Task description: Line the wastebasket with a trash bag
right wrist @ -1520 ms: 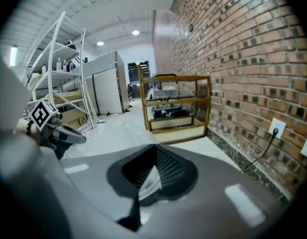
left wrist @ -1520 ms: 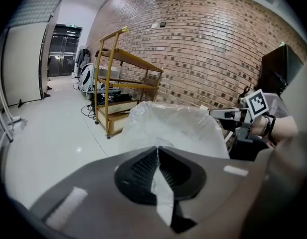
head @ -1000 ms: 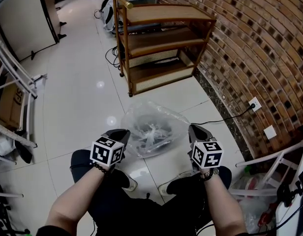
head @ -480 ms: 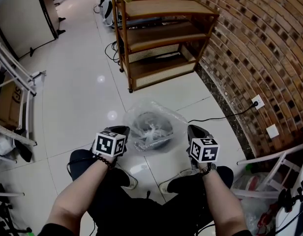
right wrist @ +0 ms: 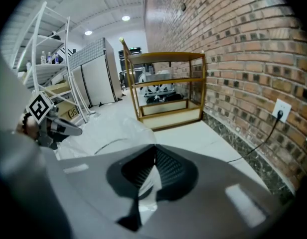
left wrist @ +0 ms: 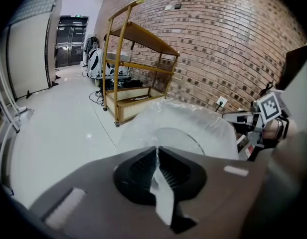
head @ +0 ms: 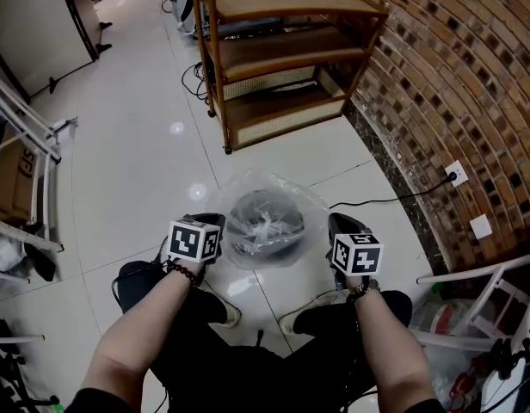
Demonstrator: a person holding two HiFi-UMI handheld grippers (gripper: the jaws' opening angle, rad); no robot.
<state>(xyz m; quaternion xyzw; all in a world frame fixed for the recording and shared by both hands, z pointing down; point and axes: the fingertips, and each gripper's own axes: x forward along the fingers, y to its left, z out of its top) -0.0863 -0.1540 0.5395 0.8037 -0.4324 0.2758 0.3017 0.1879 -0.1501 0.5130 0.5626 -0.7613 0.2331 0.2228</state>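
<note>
L gripper (left wrist: 156, 157): jaws pinched together on a strip of the clear trash bag (head: 267, 193); the film runs up between the ribbed pads (left wrist: 139, 171) and hangs out below them. R gripper (right wrist: 152, 159): same, jaws closed narrow on the bag's film, a fold trailing down from the pads.

Head view: both grippers low over the white tile floor (head: 136, 162), one each side of the wastebasket (head: 280, 246), L at its left rim, R at its right; marker cubes face up. Wastebasket is dark and round, upright on the floor just ahead of the person's shoes; bag is spread over its top and bulges out past the rim all round, esp. on the far side; crumpled film shows pale in the middle of the opening. Can't tell how deep the bag sits inside.

Behind: wooden shelf unit (head: 282, 58) w/ three shelves, well apart from the basket; brick wall (head: 471, 101) at right, w/ a wall socket (head: 455, 175) and a black cable (head: 377, 200) running along the floor near the bag; white rack (head: 24, 136) at left.
</note>
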